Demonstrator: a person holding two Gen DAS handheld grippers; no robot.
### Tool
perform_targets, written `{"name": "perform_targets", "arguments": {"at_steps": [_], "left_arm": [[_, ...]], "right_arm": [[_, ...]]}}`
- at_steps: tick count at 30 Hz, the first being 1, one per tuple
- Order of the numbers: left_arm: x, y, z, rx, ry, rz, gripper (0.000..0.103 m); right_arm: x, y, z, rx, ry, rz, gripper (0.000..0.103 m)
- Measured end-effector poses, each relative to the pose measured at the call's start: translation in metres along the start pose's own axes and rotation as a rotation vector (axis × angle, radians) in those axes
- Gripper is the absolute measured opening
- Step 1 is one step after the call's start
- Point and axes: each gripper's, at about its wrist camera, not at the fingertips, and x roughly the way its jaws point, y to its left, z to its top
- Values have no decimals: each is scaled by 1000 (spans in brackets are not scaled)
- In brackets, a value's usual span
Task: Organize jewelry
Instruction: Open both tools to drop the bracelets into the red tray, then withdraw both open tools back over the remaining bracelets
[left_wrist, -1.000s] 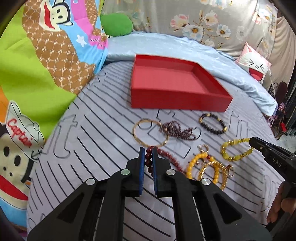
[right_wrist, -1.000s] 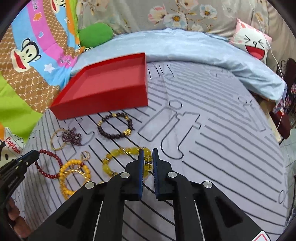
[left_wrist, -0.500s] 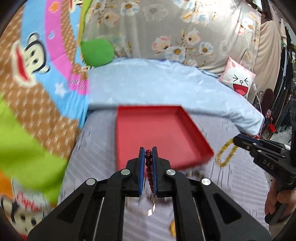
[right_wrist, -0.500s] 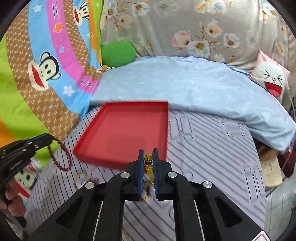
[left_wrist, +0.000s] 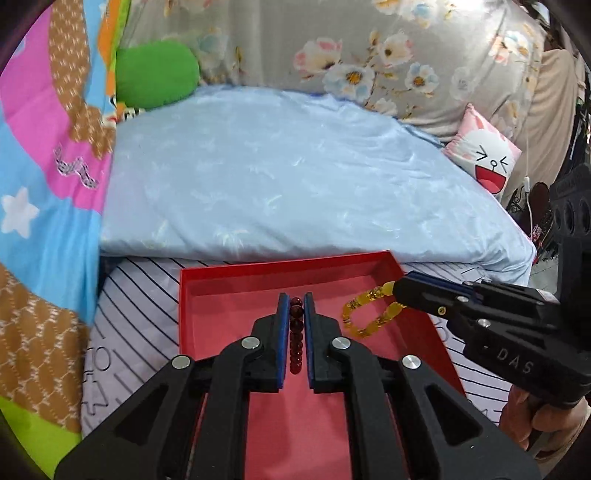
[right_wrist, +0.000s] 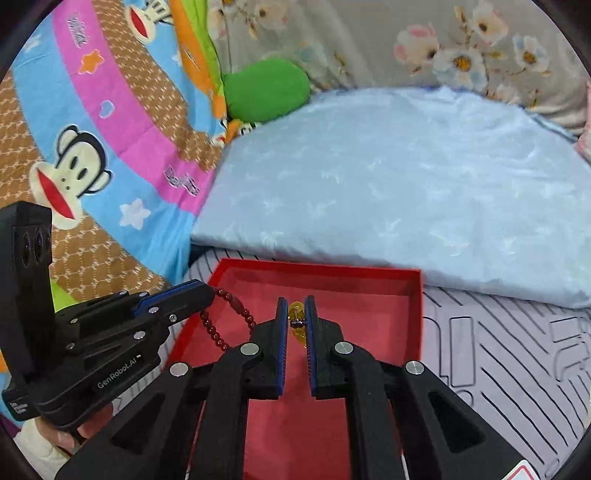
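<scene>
Carried from striped bedspread (left_wrist: 122, 332) to above red tray (left_wrist: 380, 266): dark red bead bracelet (left_wrist: 295, 332), clamped in left gripper (left_wrist: 295, 299); yellow bead bracelet (left_wrist: 365, 314), clamped in right gripper (right_wrist: 295, 301), near tray's far right corner. Poised for release inside.

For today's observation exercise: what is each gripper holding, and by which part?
The left gripper pinches the dark red bead bracelet by a short run of beads; its loop dangles. The right gripper pinches the yellow bead bracelet likewise, over the red tray.

Pale blue quilt (left_wrist: 280, 173), green cushion (left_wrist: 155, 74), striped sheet (right_wrist: 517, 354)
</scene>
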Motion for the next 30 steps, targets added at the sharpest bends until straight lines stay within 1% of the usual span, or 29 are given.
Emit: {"name": "perform_targets", "arguments": {"at_steps": [1,2,4,7,8,9,10,11,12,13,14,17,21,22,23,25,27,30], "left_arm": [[13,5,1,-3,24,5,8],[24,9,0,-5,42,15,8],[38,16,1,0,60,57,8],[47,24,2,1,74,97,8],[47,26,3,-2,71,110,12],[44,28,4,-7,67,124,17],[40,28,5,-10,53,141,34],[34,28,7,-15,36,148,46],[27,28,9,-21,16,156,50],[18,28,9,-27,-10,167,54],[7,27,8,-31,-28,169,55],[-17,24,5,-43,-62,177,56],[-60,12,-11,-24,-107,212,57],[-68,9,-15,-21,-116,216,60],[-78,5,-21,-18,-125,217,64],[-102,-3,-38,-9,-152,223,67],[-120,-12,-58,11,-166,236,67],[-137,-22,-88,36,-166,253,67]], "right_arm": [[14,-5,1,0,29,-26,9],[20,-8,0,-4,41,-44,9],[32,-16,0,-19,62,-112,9],[39,-26,-1,-20,78,-190,9],[38,-28,0,-23,68,-203,12],[34,-28,0,-28,55,-218,15],[30,-30,1,-33,45,-228,20],[19,-29,-1,-43,17,-238,29],[9,-27,-2,-52,-8,-243,35],[-3,-25,-4,-61,-34,-248,43],[-11,-23,-4,-67,-52,-250,46],[-45,-15,-16,-77,-95,-232,49],[-87,-3,-32,-63,-140,-194,54],[-94,1,-36,-61,-146,-186,54],[-108,4,-44,-57,-158,-175,55],[-126,9,-60,-49,-173,-166,56],[-140,14,-76,-44,-181,-159,56],[-155,19,-106,-44,-174,-173,56]]}}
